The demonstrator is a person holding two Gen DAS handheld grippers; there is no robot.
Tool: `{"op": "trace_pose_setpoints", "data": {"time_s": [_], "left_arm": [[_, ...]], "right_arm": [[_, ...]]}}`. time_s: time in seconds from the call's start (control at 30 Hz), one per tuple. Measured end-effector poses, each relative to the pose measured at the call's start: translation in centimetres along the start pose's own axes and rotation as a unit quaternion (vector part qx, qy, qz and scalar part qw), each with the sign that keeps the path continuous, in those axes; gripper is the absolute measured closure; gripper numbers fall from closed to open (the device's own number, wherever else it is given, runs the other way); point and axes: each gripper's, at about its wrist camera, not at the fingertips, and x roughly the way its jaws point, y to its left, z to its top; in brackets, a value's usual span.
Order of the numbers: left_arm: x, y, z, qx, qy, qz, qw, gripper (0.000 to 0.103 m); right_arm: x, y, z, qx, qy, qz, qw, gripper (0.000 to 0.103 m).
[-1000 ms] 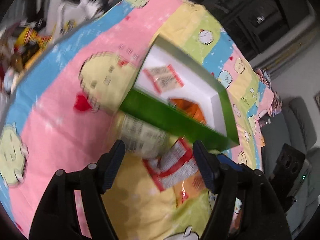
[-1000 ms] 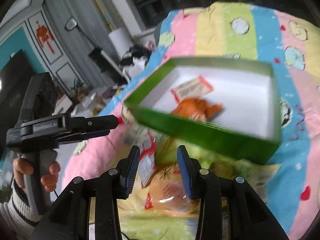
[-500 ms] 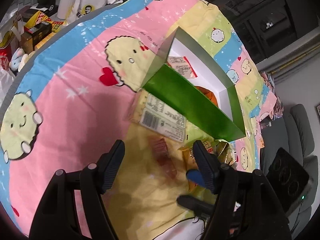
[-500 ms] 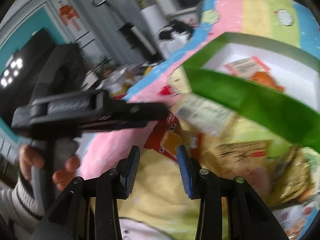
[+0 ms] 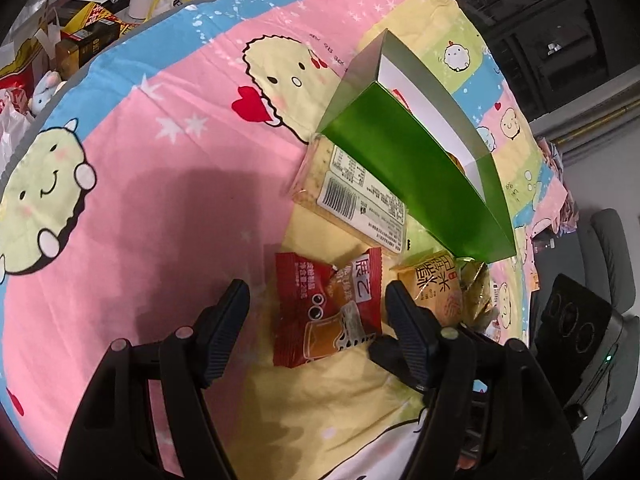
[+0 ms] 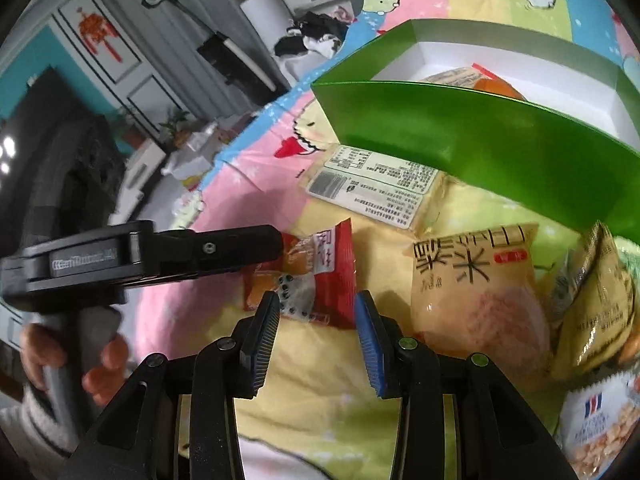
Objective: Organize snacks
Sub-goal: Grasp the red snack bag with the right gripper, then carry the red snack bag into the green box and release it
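A red snack packet (image 5: 326, 308) lies on the cartoon-print cloth between the open fingers of my left gripper (image 5: 316, 308). It also shows in the right wrist view (image 6: 316, 276), just ahead of my open, empty right gripper (image 6: 316, 316). A green box (image 5: 412, 172) with a white inside stands behind it and holds an orange packet (image 6: 496, 88) and a labelled packet (image 6: 456, 77). A cracker pack with a white label (image 6: 372, 192) lies against the box's front wall. A yellow packet (image 6: 476, 276) lies to the right.
More packets lie at the right: a gold one (image 6: 596, 304) and a white peanut bag (image 6: 600, 424). Boxes and clutter (image 5: 80, 36) stand past the table's far-left edge. The other hand-held gripper (image 6: 160, 256) reaches in from the left.
Both grippers have dropped back from the box toward the loose packets. The red packet now lies between the left fingers and ahead of the right gripper.
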Motion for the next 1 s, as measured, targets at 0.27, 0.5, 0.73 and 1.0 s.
{"op": "trace_pose_setpoints", "data": {"time_s": [0.27,0.5,0.73,1.0], "left_arm": [[0.6,0.1,0.1,0.017,0.002,0.002,0.9999,0.049],[0.9,0.2,-0.2,0.020,0.001,0.008,0.9998,0.066],[0.7,0.3,-0.8,0.026,-0.011,0.020,0.9994,0.076],[0.0,-0.2,-1.5,0.035,-0.015,0.021,0.9990,0.077]], "right_arm": [[1.6,0.2,1.3,-0.004,0.015,-0.024,1.000,0.051],[2.5,1.5,1.4,-0.038,0.019,-0.021,0.999,0.054],[1.9,0.8,0.9,-0.034,0.009,-0.022,0.999,0.087],[0.7,1.8,0.0,-0.035,-0.020,-0.032,0.999,0.095]]}}
